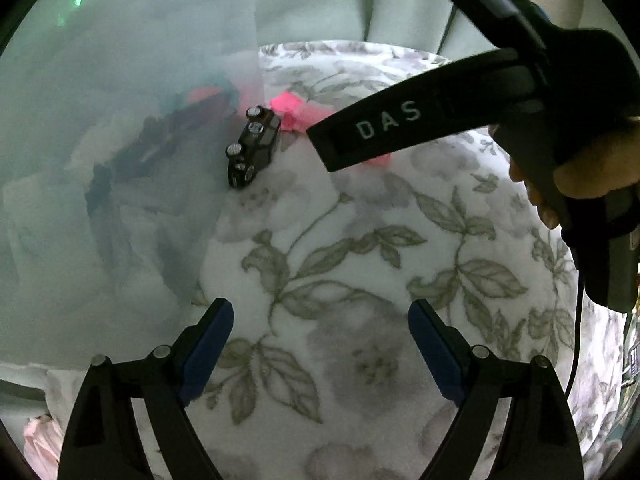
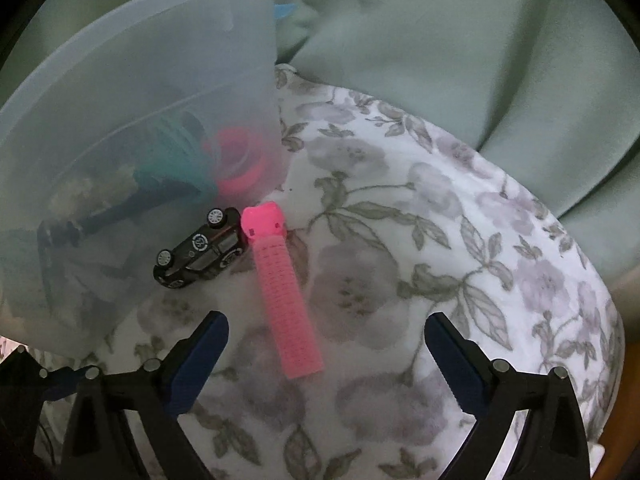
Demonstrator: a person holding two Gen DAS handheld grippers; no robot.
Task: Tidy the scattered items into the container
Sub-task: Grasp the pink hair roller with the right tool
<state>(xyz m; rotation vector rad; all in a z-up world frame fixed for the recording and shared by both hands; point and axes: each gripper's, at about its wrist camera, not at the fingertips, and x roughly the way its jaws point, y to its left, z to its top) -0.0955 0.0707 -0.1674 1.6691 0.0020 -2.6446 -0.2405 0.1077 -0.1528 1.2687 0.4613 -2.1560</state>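
The big frosted bin sits on the flowery blanket, and it's already got stuff in it. Through the cloudy wall I can make out something teal, a pink-red ring shape and a dark long thing, too blurry to name properly. So that much lies where it should.

What's left outside, as far as I can see: two things, both right up against the bin's wall. The pink comb-looking stick is the longer one. Its long axis runs from its chunky head, just beside the bin, back toward my right gripper, leaning a bit to the right as it comes. The little black toy car lies tipped on its side, wheels showing, its length running diagonally along the bin wall, one end touching the pink head. I can't tell nose from tail.

Both my grippers are spread wide with nothing in them. The right one hangs just over the stick's tail end, and the left gripper hovers over bare blanket.
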